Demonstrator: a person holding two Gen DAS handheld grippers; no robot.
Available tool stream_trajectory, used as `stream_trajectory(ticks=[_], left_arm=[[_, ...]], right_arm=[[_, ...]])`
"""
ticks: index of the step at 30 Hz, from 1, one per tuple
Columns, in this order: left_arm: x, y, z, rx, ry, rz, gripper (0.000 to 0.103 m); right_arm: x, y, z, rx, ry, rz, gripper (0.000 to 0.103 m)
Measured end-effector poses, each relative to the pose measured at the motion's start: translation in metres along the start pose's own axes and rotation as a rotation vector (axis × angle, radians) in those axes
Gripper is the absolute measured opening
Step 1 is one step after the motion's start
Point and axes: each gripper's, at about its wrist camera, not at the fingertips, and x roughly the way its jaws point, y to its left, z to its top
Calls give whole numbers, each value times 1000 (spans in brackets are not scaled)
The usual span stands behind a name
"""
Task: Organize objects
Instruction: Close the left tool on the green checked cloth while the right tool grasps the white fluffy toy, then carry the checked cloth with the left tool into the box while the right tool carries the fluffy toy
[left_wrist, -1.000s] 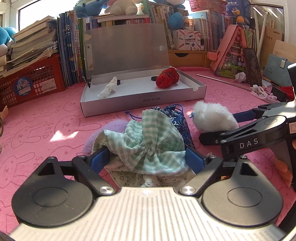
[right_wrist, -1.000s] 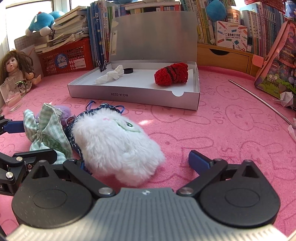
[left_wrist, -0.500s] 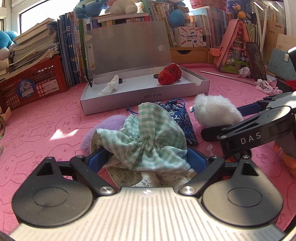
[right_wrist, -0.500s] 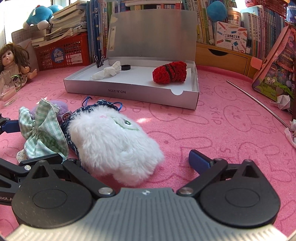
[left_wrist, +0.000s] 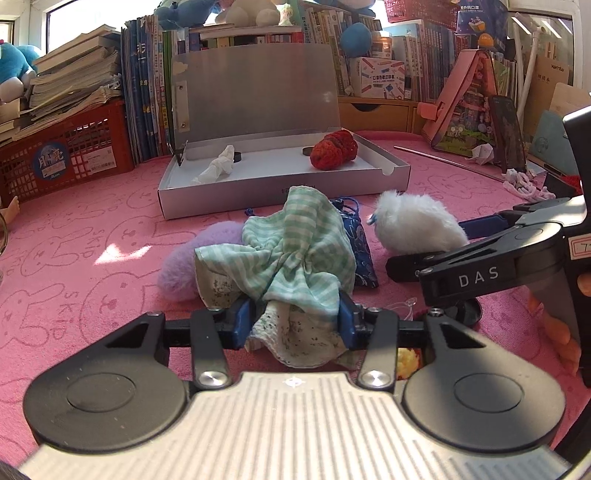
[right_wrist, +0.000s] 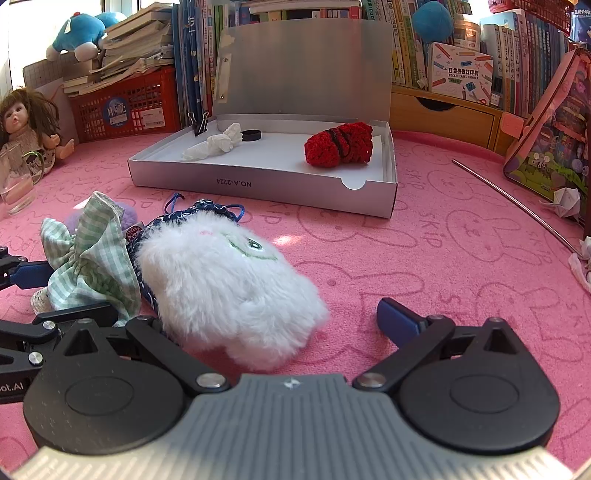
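The left gripper (left_wrist: 293, 319) is closing its 2 blue pads on the green checked pouch (left_wrist: 295, 254), best pinched at the gathered neck, while the right gripper (right_wrist: 273, 317) spreads loose around 1 white plush (right_wrist: 225, 280); 1 silver box (right_wrist: 236, 181) beyond holds 1 red knit roll (right_wrist: 338, 147).

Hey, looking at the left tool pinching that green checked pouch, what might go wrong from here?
1. The left tool, its jaws closing, pinches only the near edge of the green checked pouch; the loose cloth may slip out on lifting.
2. The pouch lies against the blue drawstring bag and purple fluffy thing, so lifting might drag them.
3. The right tool, open around the white plush, sits close; the two tools could bump.
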Motion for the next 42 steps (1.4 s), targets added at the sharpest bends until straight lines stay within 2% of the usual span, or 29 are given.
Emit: stream_trajectory(ticks=[1,3,8,13,18,22,26,29,36,37,38,42], left_arm=[[-2,0,1,-4,-5,2,42],[-6,0,4,-6,-20,7,40],[-17,2,14,-15,-62,7,39],[-27,7,29,-34,-104,4,39],[-29,13,43,-36,-134,24,39],[-25,21,49,-64,-123,31,39],[-20,24,49,-74,-113,41,39],[-17,26,48,-78,-104,41,39],[-8,32,48,-93,-88,47,39],[-7,34,48,-97,-87,48,39],[-6,35,49,-99,-86,48,39],[0,40,52,-121,-77,42,39]], right_arm=[[0,0,0,3,-2,3,101],[-3,-2,0,17,-11,9,90],[-15,-12,5,99,-40,86,66],[-23,-10,14,85,-78,79,54],[-28,-12,22,82,-106,66,33],[-29,-13,24,80,-111,64,32],[-22,-13,26,81,-97,52,58],[-15,-12,26,79,-89,56,62],[-2,-3,28,59,-75,72,63],[0,-2,28,54,-68,77,61],[1,-1,28,51,-63,85,45],[-1,4,28,41,-76,68,42]])
